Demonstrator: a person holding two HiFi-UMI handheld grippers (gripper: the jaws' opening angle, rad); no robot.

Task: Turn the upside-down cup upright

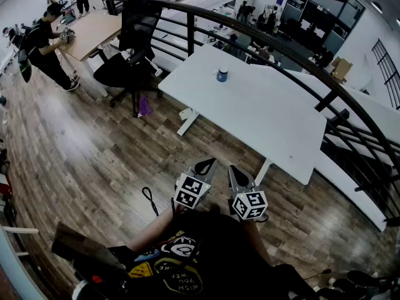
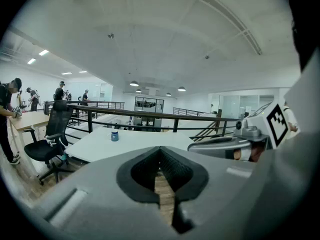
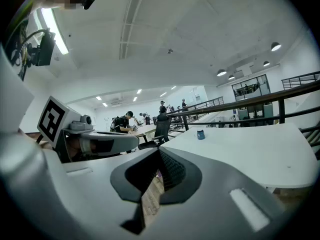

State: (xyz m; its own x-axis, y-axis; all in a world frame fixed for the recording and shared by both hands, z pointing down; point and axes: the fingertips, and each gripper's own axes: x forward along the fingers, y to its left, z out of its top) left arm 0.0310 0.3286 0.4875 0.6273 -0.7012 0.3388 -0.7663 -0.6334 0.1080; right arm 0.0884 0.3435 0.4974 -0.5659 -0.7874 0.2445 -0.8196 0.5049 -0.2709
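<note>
A small blue cup (image 1: 222,74) with a pale band stands on the far part of a white table (image 1: 250,108). It also shows as a tiny blue cup (image 2: 114,136) in the left gripper view and as the blue cup (image 3: 200,134) in the right gripper view. Which way up it stands I cannot tell at this distance. My left gripper (image 1: 207,165) and right gripper (image 1: 235,171) are held side by side over the wooden floor, well short of the table. Both are shut with nothing between the jaws.
A black office chair (image 1: 132,55) stands left of the table. A curved black railing (image 1: 294,61) runs behind it. A person (image 1: 45,49) stands at a wooden desk (image 1: 90,33) far left. A black cable loop (image 1: 150,199) lies on the floor near me.
</note>
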